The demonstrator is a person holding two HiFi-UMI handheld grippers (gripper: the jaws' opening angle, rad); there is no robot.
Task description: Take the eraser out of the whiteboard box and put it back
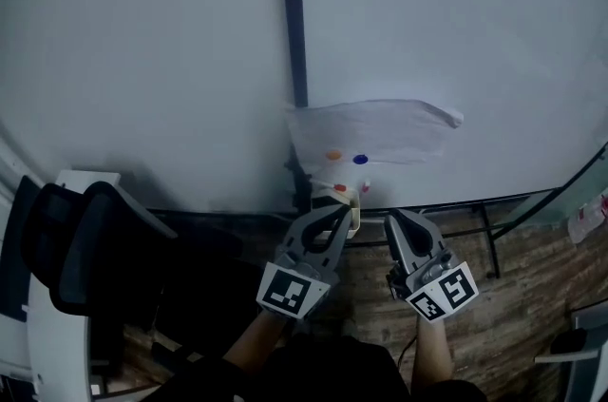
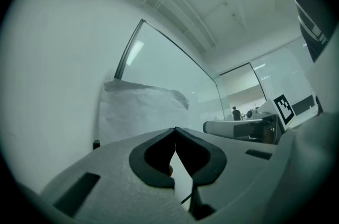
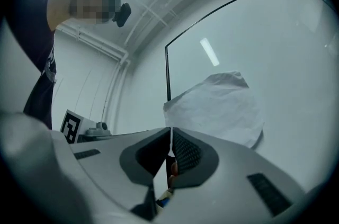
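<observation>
The whiteboard (image 1: pixel 142 58) fills the head view. A small cream box (image 1: pixel 355 212) hangs at its lower edge, below a white paper sheet (image 1: pixel 375 132) held by an orange and a blue magnet. I cannot make out the eraser in any view. My left gripper (image 1: pixel 339 211) is raised with its tips just in front of the box. Its jaws (image 2: pixel 175 131) meet with nothing between them. My right gripper (image 1: pixel 390 222) is a little to the right of the box. It (image 3: pixel 170 132) is shut too, and empty.
A dark vertical strip (image 1: pixel 293 10) divides the board's two panels. A black office chair (image 1: pixel 85 239) stands at the lower left. A black metal frame (image 1: pixel 489 243) and wooden floor (image 1: pixel 513 315) lie below the board on the right.
</observation>
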